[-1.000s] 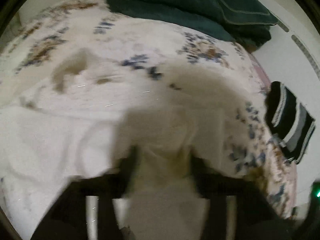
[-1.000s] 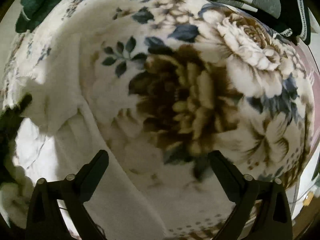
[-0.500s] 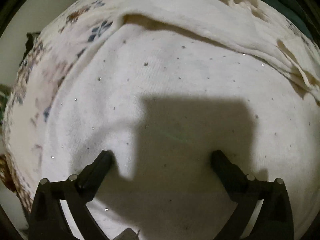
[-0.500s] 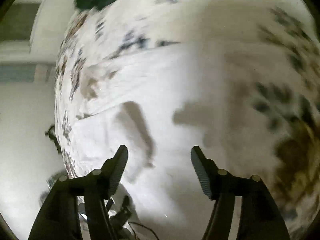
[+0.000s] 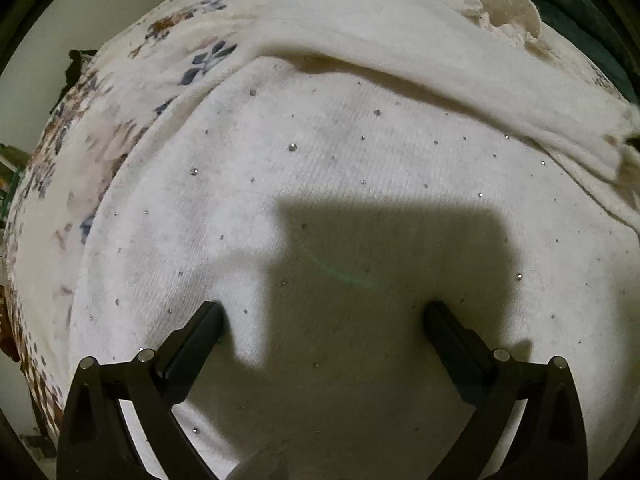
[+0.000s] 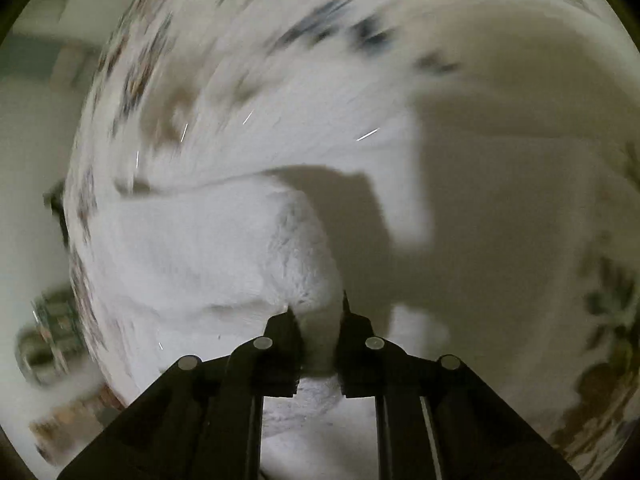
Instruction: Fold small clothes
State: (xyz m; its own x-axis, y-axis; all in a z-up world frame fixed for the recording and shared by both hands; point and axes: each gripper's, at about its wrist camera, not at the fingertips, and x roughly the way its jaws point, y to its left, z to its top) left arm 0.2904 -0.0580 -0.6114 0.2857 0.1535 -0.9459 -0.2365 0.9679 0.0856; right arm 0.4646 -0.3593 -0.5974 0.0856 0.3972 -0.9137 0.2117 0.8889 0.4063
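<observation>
A small white knit sweater [image 5: 340, 168] with tiny rhinestones lies spread on the floral bedspread [image 5: 120, 128]. One sleeve [image 5: 420, 68] is folded across its upper part. My left gripper [image 5: 322, 316] is open just above the sweater body, holding nothing. In the blurred right wrist view, my right gripper [image 6: 316, 304] is shut on a fold of the white sweater [image 6: 248, 248], with fabric pinched between the fingers.
A dark green blanket [image 5: 576, 12] lies at the far right of the bed. The bed's edge runs along the left in the left wrist view, with a wall [image 5: 48, 28] beyond. A blurred striped object [image 6: 48, 332] sits off the bed's left edge in the right wrist view.
My left gripper let go, opened and now hovers over the sweater body. My right gripper swung over from the floral bedspread, closed and pinched the sweater's edge.
</observation>
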